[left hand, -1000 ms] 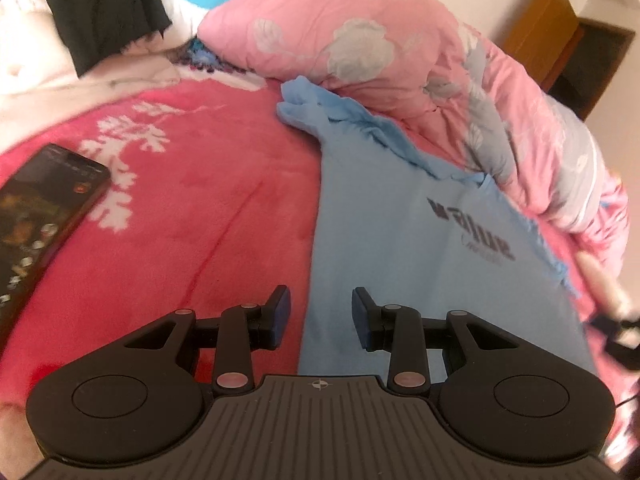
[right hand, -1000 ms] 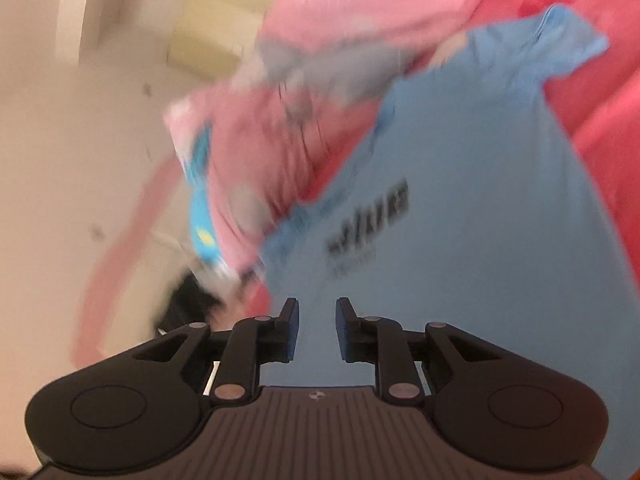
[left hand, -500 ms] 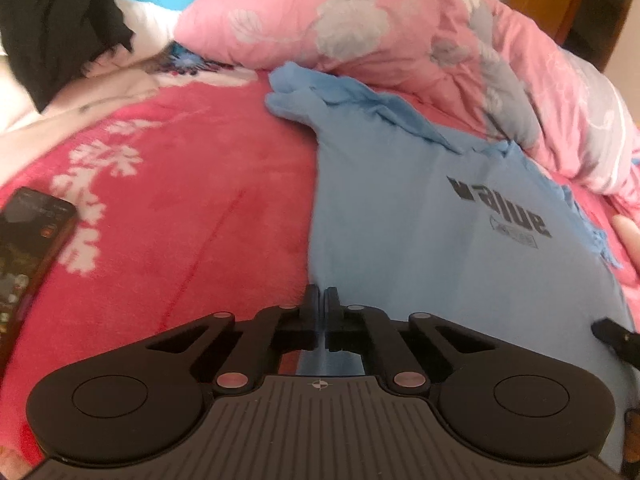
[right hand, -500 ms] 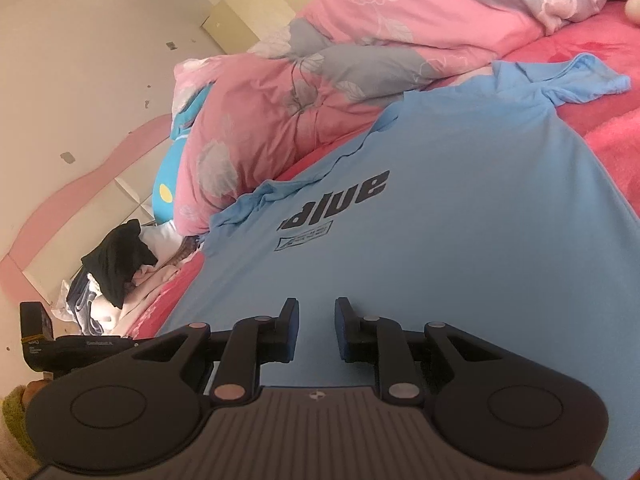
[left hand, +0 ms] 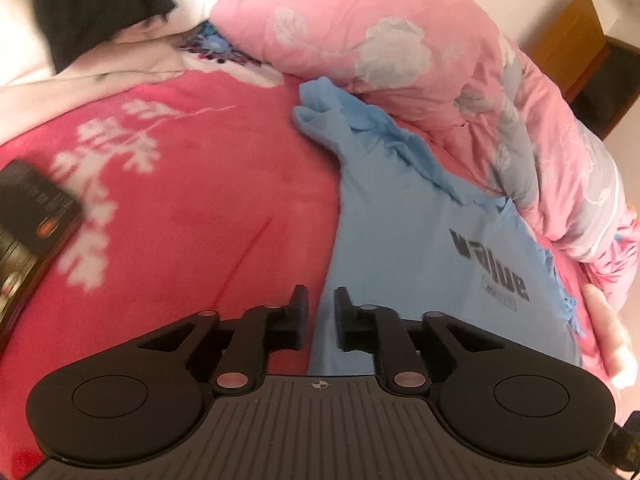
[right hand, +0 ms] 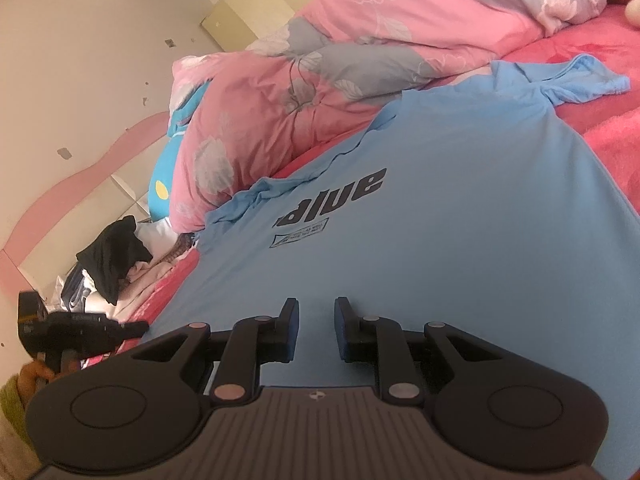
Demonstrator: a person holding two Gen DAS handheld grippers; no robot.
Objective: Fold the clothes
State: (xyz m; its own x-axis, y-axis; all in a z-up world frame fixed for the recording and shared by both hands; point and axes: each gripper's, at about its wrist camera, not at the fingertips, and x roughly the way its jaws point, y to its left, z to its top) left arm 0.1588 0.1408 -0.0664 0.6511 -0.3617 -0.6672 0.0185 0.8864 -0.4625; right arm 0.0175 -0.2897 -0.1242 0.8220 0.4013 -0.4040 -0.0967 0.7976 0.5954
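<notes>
Both grippers, left gripper (left hand: 321, 312) and right gripper (right hand: 316, 322), sit with jaws apart, gripping nothing, over the blue t-shirt (right hand: 440, 240) lying flat on a red blanket (left hand: 192, 208), print reading "value" (left hand: 490, 266), pink duvet (left hand: 400, 52) bunched behind, cream wall past that

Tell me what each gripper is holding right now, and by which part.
Nothing is held. The left gripper has open jaws at the side edge of the light blue printed T-shirt; the right gripper is open above it.
</notes>
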